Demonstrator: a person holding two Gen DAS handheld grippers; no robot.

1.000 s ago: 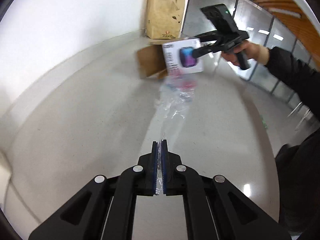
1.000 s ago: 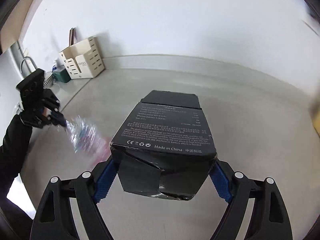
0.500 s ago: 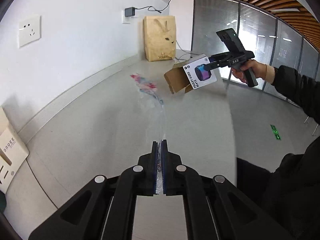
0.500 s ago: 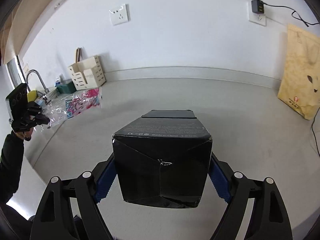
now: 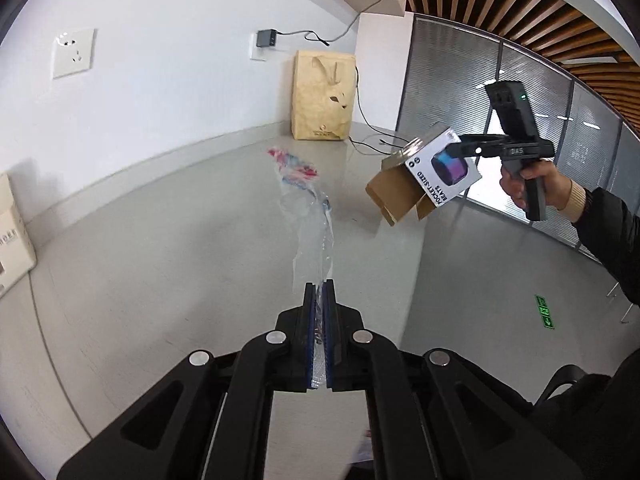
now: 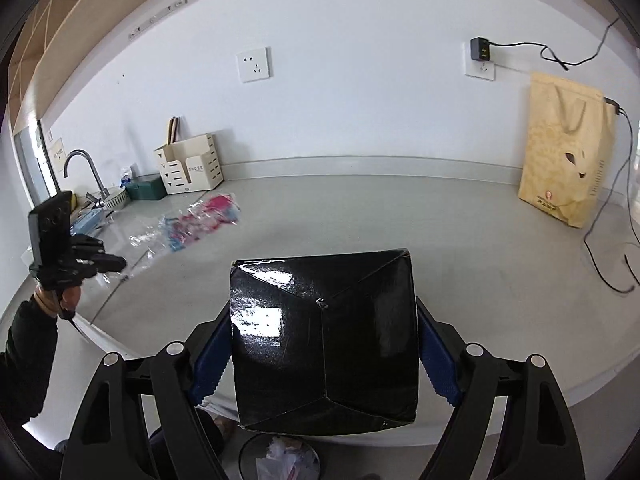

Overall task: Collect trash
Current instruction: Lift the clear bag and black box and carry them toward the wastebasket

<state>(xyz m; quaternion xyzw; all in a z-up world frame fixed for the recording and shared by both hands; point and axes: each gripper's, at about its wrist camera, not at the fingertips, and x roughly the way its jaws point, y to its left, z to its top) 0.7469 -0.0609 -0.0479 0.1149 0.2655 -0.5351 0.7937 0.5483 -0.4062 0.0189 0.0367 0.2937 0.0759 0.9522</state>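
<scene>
Above the grey tabletop (image 6: 360, 216), the left gripper (image 5: 319, 300) is pinching a clear plastic wrapper (image 5: 306, 204) in clenched jaws, the film trailing toward 12 o'clock. At 2 o'clock the right gripper (image 6: 324, 344) is clamping a speaker box (image 6: 324, 340) between wide-set jaws, over a trash bin (image 6: 280, 460) at 6 o'clock.

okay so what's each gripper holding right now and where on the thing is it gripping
The left gripper pinches the clear plastic wrapper at its near end. The right gripper clamps the speaker box by its two opposite side walls.
</scene>
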